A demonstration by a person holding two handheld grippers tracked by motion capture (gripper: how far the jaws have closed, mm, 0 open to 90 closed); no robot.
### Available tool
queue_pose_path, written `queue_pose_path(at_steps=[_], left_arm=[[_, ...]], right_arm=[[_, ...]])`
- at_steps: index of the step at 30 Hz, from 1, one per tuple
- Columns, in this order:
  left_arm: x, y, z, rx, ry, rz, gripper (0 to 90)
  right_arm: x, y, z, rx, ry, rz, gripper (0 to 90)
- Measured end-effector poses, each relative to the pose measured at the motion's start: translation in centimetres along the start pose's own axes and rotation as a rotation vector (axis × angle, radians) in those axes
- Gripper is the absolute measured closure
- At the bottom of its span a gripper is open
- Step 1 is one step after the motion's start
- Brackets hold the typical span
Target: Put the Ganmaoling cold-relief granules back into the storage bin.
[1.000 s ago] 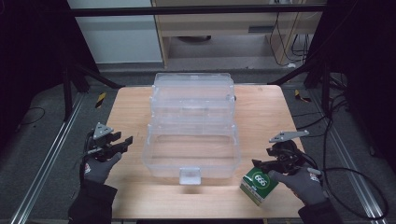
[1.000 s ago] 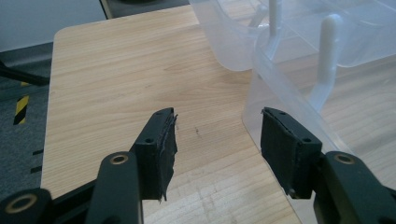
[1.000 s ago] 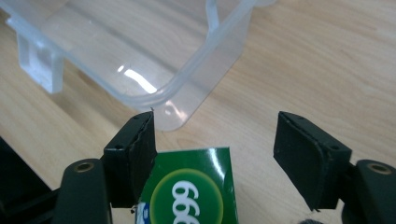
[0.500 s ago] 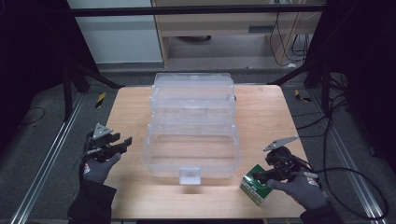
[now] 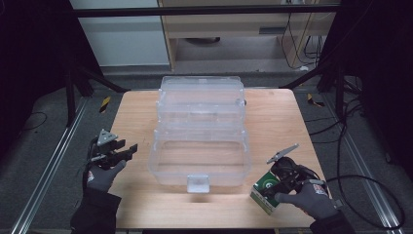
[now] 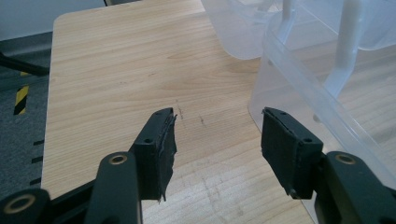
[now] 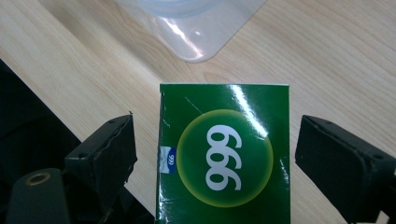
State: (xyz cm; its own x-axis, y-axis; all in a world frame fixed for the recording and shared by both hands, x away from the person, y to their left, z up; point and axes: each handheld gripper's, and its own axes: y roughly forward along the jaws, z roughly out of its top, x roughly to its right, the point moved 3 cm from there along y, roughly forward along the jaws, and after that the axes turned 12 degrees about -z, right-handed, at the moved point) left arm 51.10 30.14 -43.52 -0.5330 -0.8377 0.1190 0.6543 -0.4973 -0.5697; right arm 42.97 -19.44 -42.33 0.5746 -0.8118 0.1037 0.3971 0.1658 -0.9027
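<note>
A green carton (image 5: 263, 189) printed "999" (image 7: 224, 154) lies on the wooden table (image 5: 272, 117) near its front right corner. My right gripper (image 5: 273, 184) reaches over it from the right. Its jaws have just been opening, and they now stand either side of the carton with a gap at each pad (image 7: 114, 149). My left gripper (image 5: 127, 149) hovers open at the table's left side, nothing between its pads (image 6: 164, 144). A clear plastic tiered box (image 5: 199, 141) sits in the middle, its lower tray open toward me.
The clear box's wall (image 6: 308, 84) rises just right of the left gripper, and one of its corners (image 7: 187, 28) lies just beyond the carton. Dark frame posts and cables (image 5: 360, 180) surround the table; a yellow-black marker (image 5: 104, 104) lies on the floor.
The right hand has sunk slightly, and the green carton has settled lower by the front edge. The left hand has kept still.
</note>
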Motion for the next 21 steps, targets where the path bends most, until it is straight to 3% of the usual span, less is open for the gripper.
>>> queue_pose_path(at_steps=[11, 21], left_arm=[[0.0, 0.0, -0.1, -0.004, 0.0, 0.0, 43.9], [-0.1, 0.1, -0.2, -0.009, 0.0, 0.001, 43.9]], right_arm=[[-0.2, 0.7, -0.3, -0.055, -0.024, -0.007, 5.2], [0.0, 1.7, -0.6, -0.098, -0.029, -0.019, 4.3]])
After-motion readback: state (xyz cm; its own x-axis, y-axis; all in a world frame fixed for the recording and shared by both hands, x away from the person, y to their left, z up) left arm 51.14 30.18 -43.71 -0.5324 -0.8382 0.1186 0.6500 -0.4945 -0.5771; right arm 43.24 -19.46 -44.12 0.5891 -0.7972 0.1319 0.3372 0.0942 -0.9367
